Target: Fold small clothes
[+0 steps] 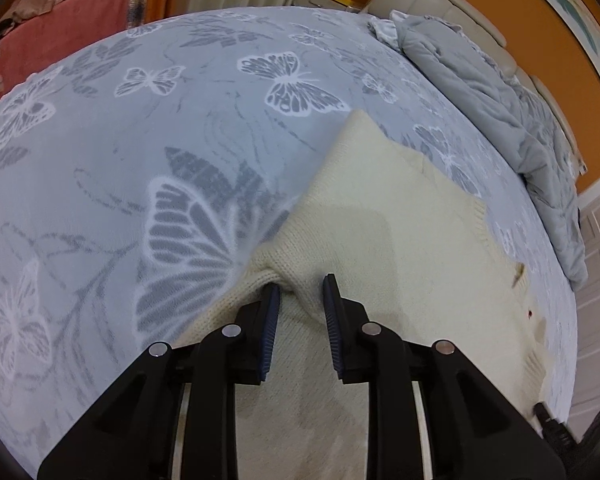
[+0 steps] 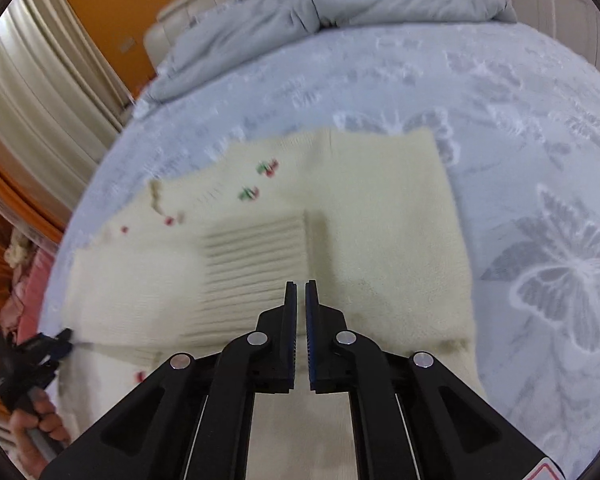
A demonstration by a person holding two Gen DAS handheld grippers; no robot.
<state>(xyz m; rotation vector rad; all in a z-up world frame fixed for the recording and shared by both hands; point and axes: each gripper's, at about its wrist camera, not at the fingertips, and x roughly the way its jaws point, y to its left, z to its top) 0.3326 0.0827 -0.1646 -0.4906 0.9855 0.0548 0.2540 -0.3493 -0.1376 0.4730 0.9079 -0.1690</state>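
A small cream knit sweater [image 1: 396, 220] lies on the blue butterfly bedspread [image 1: 120, 168]. My left gripper [image 1: 301, 286] is open over it, and a raised ridge of the knit sits between the fingers near the sweater's left edge. In the right wrist view the sweater [image 2: 380, 216] lies partly folded, with small red and green embroidery and a ribbed cuff [image 2: 256, 264] lying on top. My right gripper [image 2: 300, 285] is nearly shut with a thin gap, hovering above the sweater and holding nothing visible. The left gripper [image 2: 56, 346] shows at the sweater's left edge.
A crumpled grey duvet [image 1: 496, 92] lies along the headboard side of the bed, also in the right wrist view [image 2: 300, 12]. A padded headboard [image 1: 440, 4] and orange wall stand behind. A pink-covered surface [image 1: 52, 32] lies beyond the bed. Curtains [image 2: 32, 92] hang at left.
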